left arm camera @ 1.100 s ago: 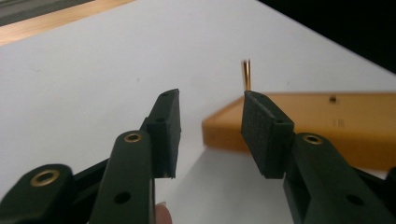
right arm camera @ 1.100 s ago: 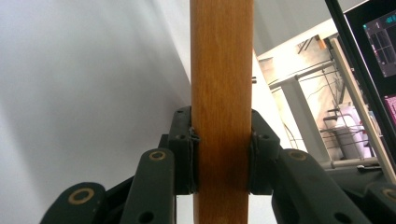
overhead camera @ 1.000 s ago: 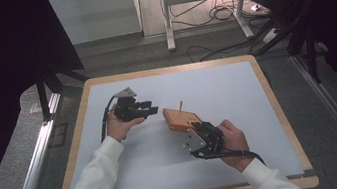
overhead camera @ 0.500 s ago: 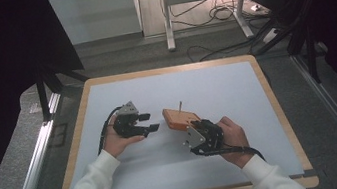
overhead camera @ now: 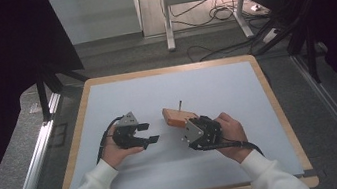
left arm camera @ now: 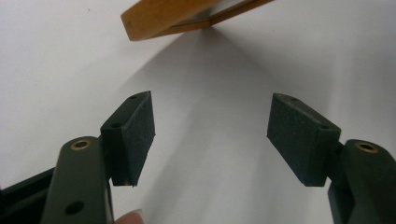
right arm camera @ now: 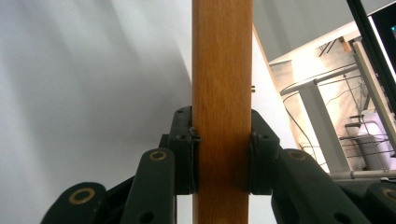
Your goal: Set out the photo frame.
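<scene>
A small wooden block (overhead camera: 177,117) with a thin peg standing on it lies at the middle of the white board (overhead camera: 215,82). My right gripper (overhead camera: 187,127) is shut on the block's near end; in the right gripper view both pads clamp the wooden block (right arm camera: 222,93) from either side. My left gripper (overhead camera: 148,133) sits low over the board to the left of the block, its jaws pointing right at it. Its jaws have just been opening and stand wide apart, with nothing between the pads (left arm camera: 135,126). The block's corner (left arm camera: 159,18) shows ahead of them, apart from the left gripper (left arm camera: 210,130).
A wooden frame (overhead camera: 282,123) borders the white board. Metal rails (overhead camera: 35,165) run along both sides of the table. Behind the table stand a desk frame and loose cables (overhead camera: 215,14) on the floor.
My left hand has come nearer and lower, settling left of the block, and its jaws have spread. The right gripper and the block have stayed put.
</scene>
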Available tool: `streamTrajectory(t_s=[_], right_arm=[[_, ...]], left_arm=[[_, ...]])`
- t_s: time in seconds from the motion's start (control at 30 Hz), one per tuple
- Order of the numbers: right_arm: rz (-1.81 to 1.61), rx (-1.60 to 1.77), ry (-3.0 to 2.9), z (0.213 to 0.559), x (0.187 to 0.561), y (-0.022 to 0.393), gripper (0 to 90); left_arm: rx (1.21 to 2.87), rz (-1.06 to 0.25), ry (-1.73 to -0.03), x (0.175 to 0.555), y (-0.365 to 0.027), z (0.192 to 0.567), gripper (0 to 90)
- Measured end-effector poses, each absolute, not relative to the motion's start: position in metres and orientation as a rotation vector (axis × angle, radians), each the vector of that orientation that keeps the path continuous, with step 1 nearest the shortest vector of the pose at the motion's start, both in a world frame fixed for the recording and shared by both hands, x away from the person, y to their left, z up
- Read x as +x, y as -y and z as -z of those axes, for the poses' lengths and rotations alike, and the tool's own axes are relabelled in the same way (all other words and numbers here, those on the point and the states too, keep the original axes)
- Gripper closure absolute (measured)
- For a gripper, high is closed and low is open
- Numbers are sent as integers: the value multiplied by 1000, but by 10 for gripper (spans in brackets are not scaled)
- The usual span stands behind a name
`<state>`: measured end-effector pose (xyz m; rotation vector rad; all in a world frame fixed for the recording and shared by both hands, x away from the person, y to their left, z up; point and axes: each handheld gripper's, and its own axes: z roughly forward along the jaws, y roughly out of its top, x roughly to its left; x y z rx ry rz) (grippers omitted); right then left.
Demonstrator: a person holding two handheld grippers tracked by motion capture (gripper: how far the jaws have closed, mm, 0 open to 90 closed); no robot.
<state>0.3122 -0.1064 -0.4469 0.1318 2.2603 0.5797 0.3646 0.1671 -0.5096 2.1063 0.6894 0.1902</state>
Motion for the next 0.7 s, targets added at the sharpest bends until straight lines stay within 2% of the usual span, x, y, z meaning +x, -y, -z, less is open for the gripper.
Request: streamTrajectory(t_s=[0.7], right_arm=[[-616, 157, -2340, 426, 336, 95, 702]], left_arm=[[2110, -208, -714, 364, -171, 517, 309]])
